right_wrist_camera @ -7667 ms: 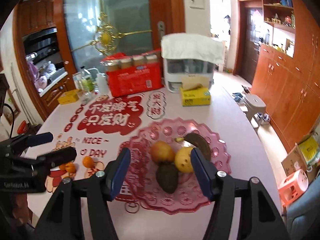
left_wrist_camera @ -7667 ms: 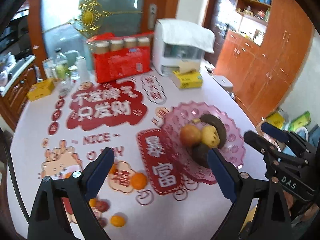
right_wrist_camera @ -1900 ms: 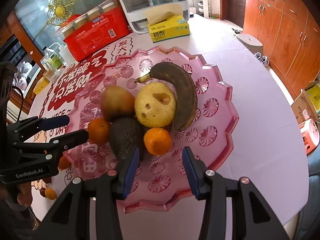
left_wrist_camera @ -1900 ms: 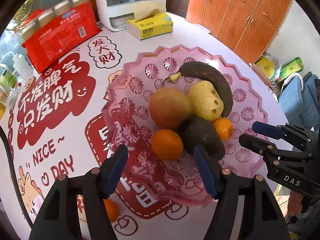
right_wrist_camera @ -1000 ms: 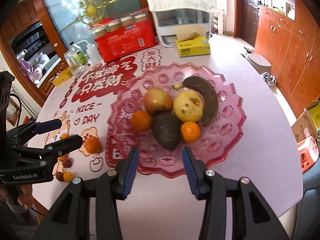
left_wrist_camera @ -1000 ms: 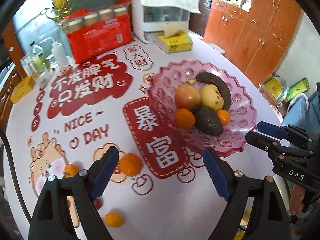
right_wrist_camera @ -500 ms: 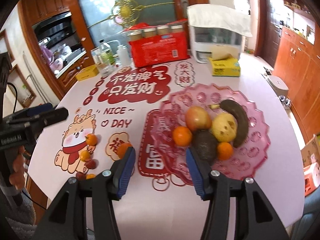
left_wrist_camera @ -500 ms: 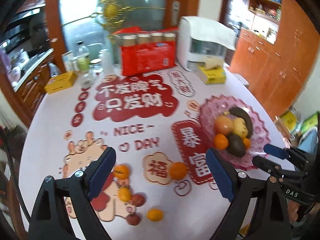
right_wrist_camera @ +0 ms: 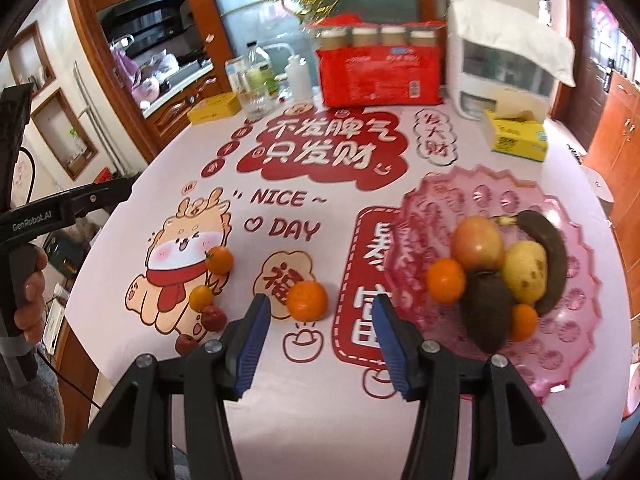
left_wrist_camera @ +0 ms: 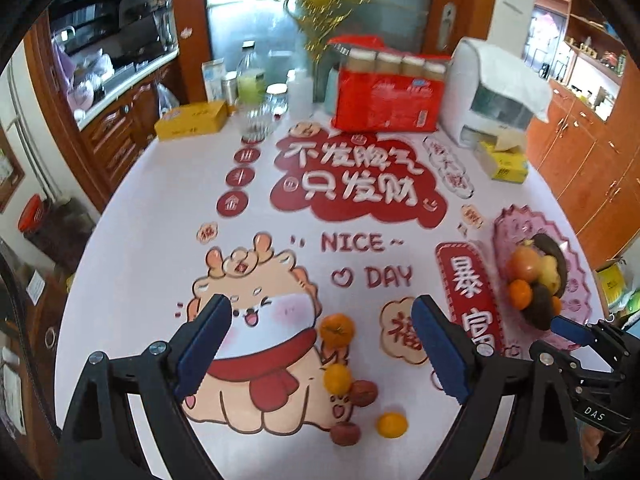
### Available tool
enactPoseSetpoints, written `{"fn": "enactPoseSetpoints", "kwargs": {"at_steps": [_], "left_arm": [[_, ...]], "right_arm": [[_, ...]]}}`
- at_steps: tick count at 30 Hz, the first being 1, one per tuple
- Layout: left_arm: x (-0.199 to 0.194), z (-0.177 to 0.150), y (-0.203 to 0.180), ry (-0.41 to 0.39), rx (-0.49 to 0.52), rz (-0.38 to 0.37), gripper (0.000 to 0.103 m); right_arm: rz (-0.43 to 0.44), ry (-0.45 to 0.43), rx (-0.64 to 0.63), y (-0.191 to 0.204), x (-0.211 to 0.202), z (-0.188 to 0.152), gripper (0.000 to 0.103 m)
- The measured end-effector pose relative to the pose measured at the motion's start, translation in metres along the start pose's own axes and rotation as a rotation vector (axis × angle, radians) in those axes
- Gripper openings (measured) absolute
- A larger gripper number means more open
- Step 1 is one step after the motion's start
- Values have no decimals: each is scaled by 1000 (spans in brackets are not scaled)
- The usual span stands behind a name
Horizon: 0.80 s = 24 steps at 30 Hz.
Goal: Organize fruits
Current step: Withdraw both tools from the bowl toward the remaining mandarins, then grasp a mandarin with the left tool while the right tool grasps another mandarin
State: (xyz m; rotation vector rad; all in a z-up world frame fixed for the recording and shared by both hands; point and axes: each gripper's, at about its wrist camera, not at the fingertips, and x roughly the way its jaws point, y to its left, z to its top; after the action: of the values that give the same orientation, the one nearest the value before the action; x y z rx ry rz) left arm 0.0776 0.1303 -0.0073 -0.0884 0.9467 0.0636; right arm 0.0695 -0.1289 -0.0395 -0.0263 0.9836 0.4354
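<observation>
A pink scalloped plate point(right_wrist_camera: 580, 232) on the right holds an apple point(right_wrist_camera: 478, 244), a pear point(right_wrist_camera: 524, 272), a dark banana point(right_wrist_camera: 548, 252), an avocado point(right_wrist_camera: 488, 312) and two oranges. Loose on the tablecloth lie a big orange point(right_wrist_camera: 307, 300), an orange point(left_wrist_camera: 337, 330) by the cartoon's scarf, smaller oranges and small red fruits point(left_wrist_camera: 363, 393). My right gripper point(right_wrist_camera: 320, 304) is open and empty, above the table with the big orange just ahead of its fingertips. My left gripper point(left_wrist_camera: 320, 308) is wide open and empty, above the loose cluster.
At the table's far end stand a red drinks pack point(left_wrist_camera: 388, 104), a white appliance point(left_wrist_camera: 492, 96), yellow tissue boxes point(left_wrist_camera: 502, 162) and bottles point(left_wrist_camera: 250, 80). Wooden cabinets line the right. A hand point(right_wrist_camera: 28, 300) grips the left gripper's handle past the table's left edge.
Both grippers have drawn back from the plate and swung left. The loose oranges and red fruits now sit ahead of their fingers. The right gripper's fingers stand a little wider than a second ago.
</observation>
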Motion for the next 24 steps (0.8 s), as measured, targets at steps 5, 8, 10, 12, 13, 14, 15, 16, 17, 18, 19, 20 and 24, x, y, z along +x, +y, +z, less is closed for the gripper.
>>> {"fn": "enactPoseSetpoints", "kwargs": {"at_steps": [5,8,10,12,13,14,15,16,17,18,19,20,24], "left_arm": [[39,-12,4,94,9,-3,91],[65,-20,2,153,27,-7,91],[82,-25,1,196,37,-15,91],[100,-29,-1,236,46,-24,91],[106,-31,-2,250,50,-30,91],[113,-32,-3,263,55,-35,91],[121,-34,-5,278,61,-40,91],[128,-35,-7,290,68,-45,91],[131,-35,-8,296,72,-49,91],[137,-36,-10,306,76,-53,91],[142,-37,-11,314,77,-57,91],[146,-37,-12,319,77,-61,91],[160,-37,-14,338,69,-77,86]], "right_arm": [[18,66,-3,8,30,1,53],[21,108,2,10,48,0,53],[20,132,2,13,61,0,53],[17,156,4,14,73,0,53],[14,165,5,14,78,0,53],[10,175,8,13,84,-1,53],[6,188,13,13,90,-1,53],[5,199,17,12,95,0,53],[4,209,22,12,101,0,53],[1,219,27,11,106,0,53],[-2,225,29,11,110,0,53],[-4,231,32,10,114,1,53],[-11,247,32,10,127,3,53]]}}
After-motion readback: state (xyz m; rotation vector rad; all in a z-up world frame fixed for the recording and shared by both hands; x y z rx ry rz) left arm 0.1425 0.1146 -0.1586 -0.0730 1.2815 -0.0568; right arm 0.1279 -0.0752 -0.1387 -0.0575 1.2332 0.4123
